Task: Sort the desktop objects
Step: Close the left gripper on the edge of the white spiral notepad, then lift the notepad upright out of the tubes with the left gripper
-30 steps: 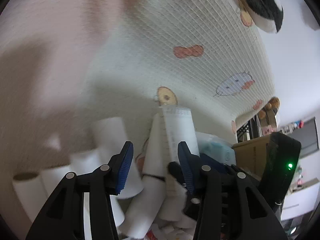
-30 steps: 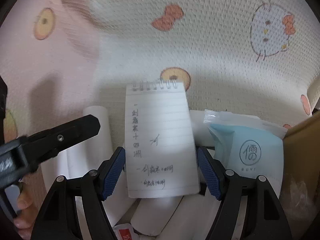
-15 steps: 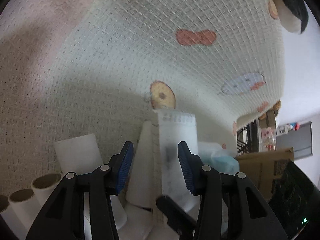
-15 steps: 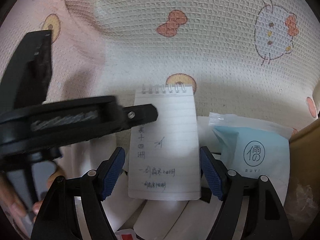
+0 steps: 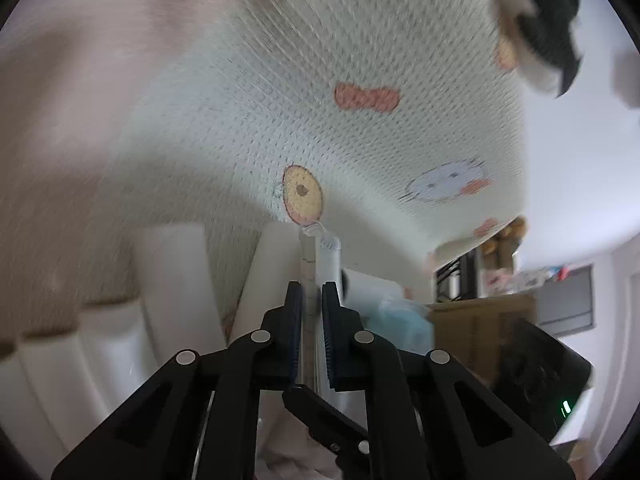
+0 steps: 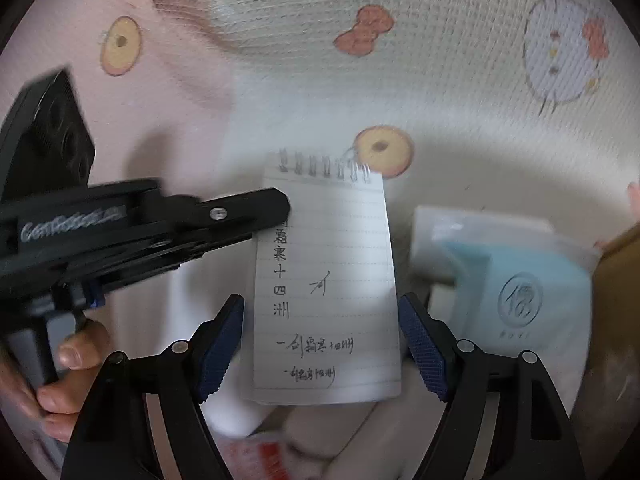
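Left tongs point(image 5: 311, 312) had just closed on the left edge of the notepad point(image 6: 326, 280), pads pressing on it, seen edge-on in the left wrist view. Right tongs point(image 6: 320, 344) were open and had been widening a little; pad lay between the jaws, neither touching it. Notepad rested on white rolls point(image 5: 168, 280), its spiral end nearest the printed cloth point(image 6: 440, 80); blue pack point(image 6: 516, 292) just right of notepad. Judgement: keep the right jaws clear, lift straight, avoid bending the thin pages.

the left claw point(image 5: 311, 320) has just closed, pads nearly together, clamped tight; the right claw point(image 6: 320, 344) stands wide apart, pads touching nothing, angled downward.
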Demonstrator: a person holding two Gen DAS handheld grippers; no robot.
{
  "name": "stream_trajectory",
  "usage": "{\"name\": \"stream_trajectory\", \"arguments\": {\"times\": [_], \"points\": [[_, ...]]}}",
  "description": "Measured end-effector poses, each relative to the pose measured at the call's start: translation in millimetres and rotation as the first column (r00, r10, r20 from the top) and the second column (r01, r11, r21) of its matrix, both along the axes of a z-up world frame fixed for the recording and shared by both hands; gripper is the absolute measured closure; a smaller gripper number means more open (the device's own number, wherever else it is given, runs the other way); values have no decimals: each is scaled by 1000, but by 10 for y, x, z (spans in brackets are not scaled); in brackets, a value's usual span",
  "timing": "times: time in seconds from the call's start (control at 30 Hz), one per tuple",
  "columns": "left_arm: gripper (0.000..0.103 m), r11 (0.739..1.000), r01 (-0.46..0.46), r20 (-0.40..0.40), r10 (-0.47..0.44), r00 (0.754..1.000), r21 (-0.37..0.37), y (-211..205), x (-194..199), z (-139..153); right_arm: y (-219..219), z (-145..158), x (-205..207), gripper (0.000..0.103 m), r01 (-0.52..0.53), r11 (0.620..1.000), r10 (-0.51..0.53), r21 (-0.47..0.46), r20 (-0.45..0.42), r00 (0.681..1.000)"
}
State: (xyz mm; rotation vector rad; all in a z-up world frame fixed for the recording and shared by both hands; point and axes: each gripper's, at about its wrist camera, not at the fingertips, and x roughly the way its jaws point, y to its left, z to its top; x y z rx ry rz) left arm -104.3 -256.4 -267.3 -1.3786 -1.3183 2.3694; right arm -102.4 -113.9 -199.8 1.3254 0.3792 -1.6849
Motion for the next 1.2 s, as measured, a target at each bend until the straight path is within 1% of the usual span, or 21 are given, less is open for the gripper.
{"name": "stream_trajectory", "arguments": {"times": [0.1, 0.13, 0.2, 0.23, 0.3, 0.37, 0.43, 0.6, 0.67, 0.7, 0.73, 0.8, 0.87, 1.03, 1.13, 1.2], "points": [[92, 997, -69, 5, 69, 998, -24, -49, 260, 7, 38, 16, 33, 26, -23, 999, 26, -35, 83, 996], [92, 995, -96, 5, 96, 995, -13, -82, 365, -8, 45, 22, 54, 26, -30, 999, 34, -39, 98, 995], [92, 993, -118, 4, 118, 993, 2, -110, 501, -20, 51, 28, 97, 26, -56, 997, 61, -50, 110, 992], [92, 993, -120, 4, 120, 993, -5, -118, 536, -8, 52, 28, 119, 26, -68, 996, 73, -51, 112, 991], [92, 991, -123, -2, 123, 992, -61, -127, 625, 56, 54, 26, 199, 26, -100, 994, 105, -52, 113, 988], [92, 987, -135, -7, 135, 991, -89, -96, 647, 91, 42, 8, 259, 26, -127, 991, 130, -42, 95, 987], [91, 985, -127, -7, 127, 992, -113, -81, 640, 100, 44, -5, 304, 26, -138, 990, 141, -36, 80, 987], [89, 981, -117, 16, 121, 992, -157, -14, 585, 75, 41, -18, 358, 26, -146, 988, 150, -47, 92, 984], [88, 978, -114, 27, 121, 992, -172, -19, 598, 53, 25, -68, 380, 26, -160, 986, 163, -43, 94, 982], [88, 978, -111, 37, 119, 992, -179, -29, 610, 35, 0, -126, 377, 26, -173, 984, 178, -44, 123, 976], [88, 977, -107, 49, 118, 992, -186, -28, 613, 23, -6, -198, 374, 23, -175, 984, 179, -40, 168, 969], [88, 975, -99, 57, 113, 992, -200, -36, 645, 3, 0, -202, 363, 24, -172, 983, 180, -62, 162, 970], [87, 974, -94, 64, 110, 992, -207, -14, 648, -4, -6, -201, 359, 24, -174, 983, 182, -60, 156, 971], [85, 978, -91, 81, 107, 991, -188, 17, 679, -32, -36, -212, 372, 24, -190, 980, 196, -53, 134, 971], [74, 980, -85, 72, 100, 992, -182, 38, 702, -29, -52, -209, 420, 24, -216, 976, 219, -41, 103, 970], [72, 982, -91, 71, 104, 992, -166, 45, 731, -24, -70, -213, 412, 24, -226, 973, 229, -38, 90, 969]]}}
